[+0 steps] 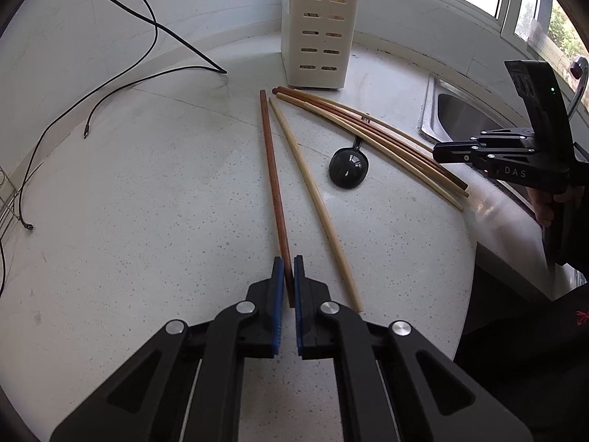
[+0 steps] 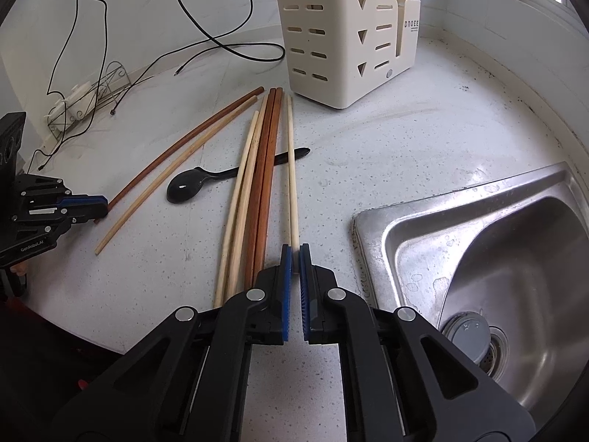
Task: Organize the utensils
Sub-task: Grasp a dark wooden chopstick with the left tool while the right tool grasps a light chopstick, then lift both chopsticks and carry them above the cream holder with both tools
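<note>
On my left gripper (image 1: 289, 269) the jaws are closed onto the near end of a dark brown chopstick (image 1: 272, 180), which sits pinched between the blue pads (image 1: 278, 276). That chopstick lies on the white speckled surface (image 1: 147, 221) and runs away from the jaws toward the cream utensil holder (image 1: 318, 25). Just to its right lies one pale chopstick (image 1: 313, 199), not gripped, angled slightly away from the dark one.

On my right gripper (image 2: 294, 254) the jaws are likewise closed, clamped on the near end of a light wooden chopstick (image 2: 291, 169). This stick also points toward the utensil holder, and it crosses over the handle of a black spoon (image 2: 191, 184) lying on the surface.

Immediately left of the held light stick lies a bundle of chopsticks (image 2: 257, 191), two dark and two pale, side by side and crossing the spoon handle as well. The spoon bowl lies between this bundle and the pair at the left gripper.

The utensil holder stands upright at the far edge of the surface, against the wall. A steel sink (image 2: 497, 258) is set into the surface right of the right gripper. Black cables (image 1: 121, 18) trail across the far left of the surface, and a small wire rack (image 2: 88, 103) stands by the wall there.
</note>
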Action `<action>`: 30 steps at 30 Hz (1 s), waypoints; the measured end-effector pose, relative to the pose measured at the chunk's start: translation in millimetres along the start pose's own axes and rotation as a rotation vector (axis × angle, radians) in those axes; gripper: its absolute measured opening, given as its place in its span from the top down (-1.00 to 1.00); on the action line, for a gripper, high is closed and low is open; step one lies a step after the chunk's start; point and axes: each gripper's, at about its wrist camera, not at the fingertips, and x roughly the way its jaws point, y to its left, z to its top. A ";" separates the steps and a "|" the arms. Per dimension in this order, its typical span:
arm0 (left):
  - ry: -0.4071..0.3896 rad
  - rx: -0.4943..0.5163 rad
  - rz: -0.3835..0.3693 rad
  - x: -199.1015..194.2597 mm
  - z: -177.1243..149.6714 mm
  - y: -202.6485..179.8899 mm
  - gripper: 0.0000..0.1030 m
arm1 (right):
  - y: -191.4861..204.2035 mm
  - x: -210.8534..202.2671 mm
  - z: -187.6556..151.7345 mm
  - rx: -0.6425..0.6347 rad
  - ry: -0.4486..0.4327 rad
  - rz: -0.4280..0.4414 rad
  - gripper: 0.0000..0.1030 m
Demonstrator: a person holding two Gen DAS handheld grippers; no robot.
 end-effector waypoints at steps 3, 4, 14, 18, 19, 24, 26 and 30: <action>-0.031 0.006 0.009 -10.8 4.7 0.6 0.91 | -1.2 -9.6 2.6 0.013 -0.032 0.002 0.92; -0.044 0.006 0.011 -15.1 7.1 0.9 0.91 | -1.2 -13.8 4.0 0.020 -0.045 0.006 0.92; -0.182 -0.010 0.041 -56.1 33.4 5.7 0.92 | -0.6 -64.9 22.9 0.069 -0.226 0.007 0.92; -0.237 -0.029 0.044 -69.8 42.6 7.4 0.92 | 1.2 -79.4 33.2 0.088 -0.292 0.005 0.92; -0.249 -0.034 0.042 -72.5 45.3 7.5 0.92 | 1.3 -82.5 36.4 0.093 -0.308 0.004 0.92; -0.317 -0.050 0.037 -86.1 59.8 7.4 0.93 | 4.9 -90.5 53.7 0.121 -0.374 -0.011 0.92; -0.341 -0.053 0.032 -90.8 66.5 6.9 0.93 | 8.2 -93.1 60.8 0.114 -0.394 -0.016 0.92; -0.379 -0.047 0.032 -96.2 79.8 5.8 0.93 | 16.0 -95.8 73.3 0.093 -0.415 -0.033 0.92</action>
